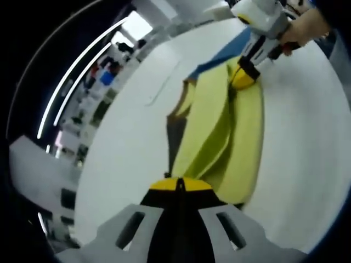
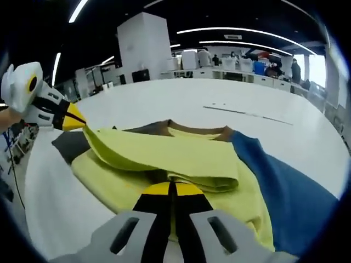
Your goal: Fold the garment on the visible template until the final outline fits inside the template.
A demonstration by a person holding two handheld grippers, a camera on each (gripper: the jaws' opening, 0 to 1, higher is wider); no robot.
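The yellow garment (image 2: 181,159) is partly folded on the blue template (image 2: 285,192). Both ends are gripped by closed jaws of the left gripper (image 1: 178,186) and right gripper (image 2: 171,189). The outline is judged not yet fitted.

white table (image 2: 164,104) | ceiling light strips (image 2: 247,32) | white pillar (image 2: 143,46)

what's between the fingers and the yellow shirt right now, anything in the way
Nothing visible. The left gripper is shut on one edge of the yellow shirt, and the right gripper is shut on the opposite edge. The shirt lies partly folded over the blue template on the white table, with no other item on the cloth.
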